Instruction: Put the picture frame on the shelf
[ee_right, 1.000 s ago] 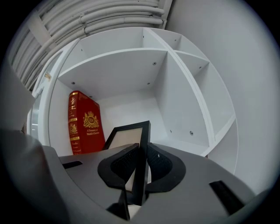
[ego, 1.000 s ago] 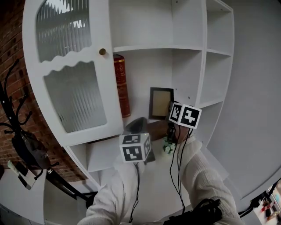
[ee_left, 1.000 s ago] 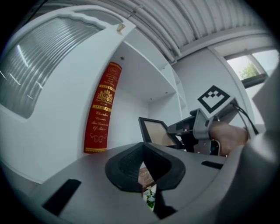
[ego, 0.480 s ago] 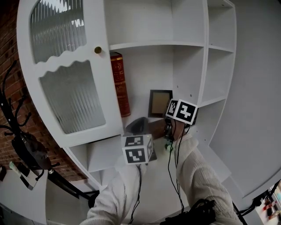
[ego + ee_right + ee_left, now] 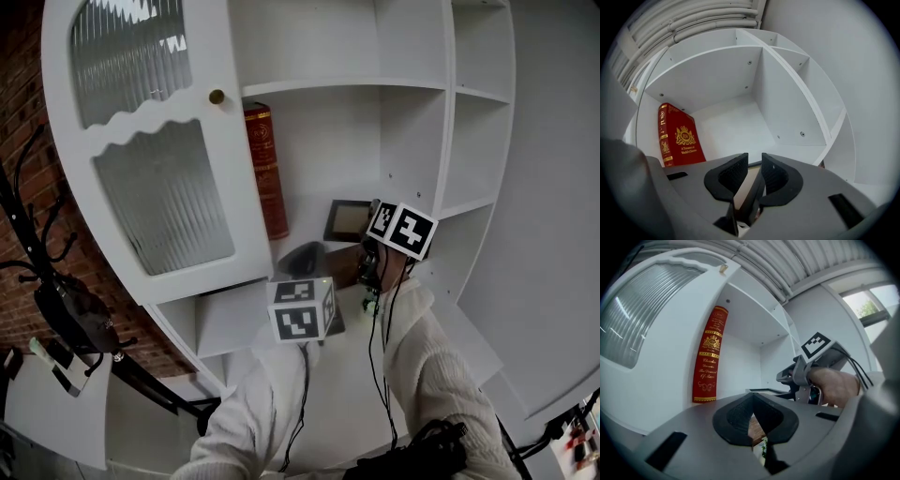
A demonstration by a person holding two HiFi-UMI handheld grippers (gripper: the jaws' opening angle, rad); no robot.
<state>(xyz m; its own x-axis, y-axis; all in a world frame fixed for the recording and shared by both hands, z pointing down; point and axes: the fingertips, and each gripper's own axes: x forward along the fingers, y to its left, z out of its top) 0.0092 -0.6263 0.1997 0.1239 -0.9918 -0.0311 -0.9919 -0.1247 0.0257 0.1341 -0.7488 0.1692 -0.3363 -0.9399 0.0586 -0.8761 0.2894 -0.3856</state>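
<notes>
The right tool pinches the picture frame by its near edge, holding it tilted over the shelf at mid-picture, right of the red book, apparently to stand it there, while the left tool, pressed together on nothing, hangs lower down.

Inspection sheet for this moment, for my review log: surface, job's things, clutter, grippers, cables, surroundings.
Surface: white shelf, bare except for a red book standing upright at its left end.
Job's things: picture frame tilted back over that shelf; cannot tell whether it touches the board.
Clutter: small green plant under the right gripper, too small to detail.
Grippers: right gripper shut on the picture frame's edge; left gripper shut, nothing in it.
Cables: black cables hang along the sleeves.
Surroundings: open glass door, brick wall, dark coat stand.
</notes>
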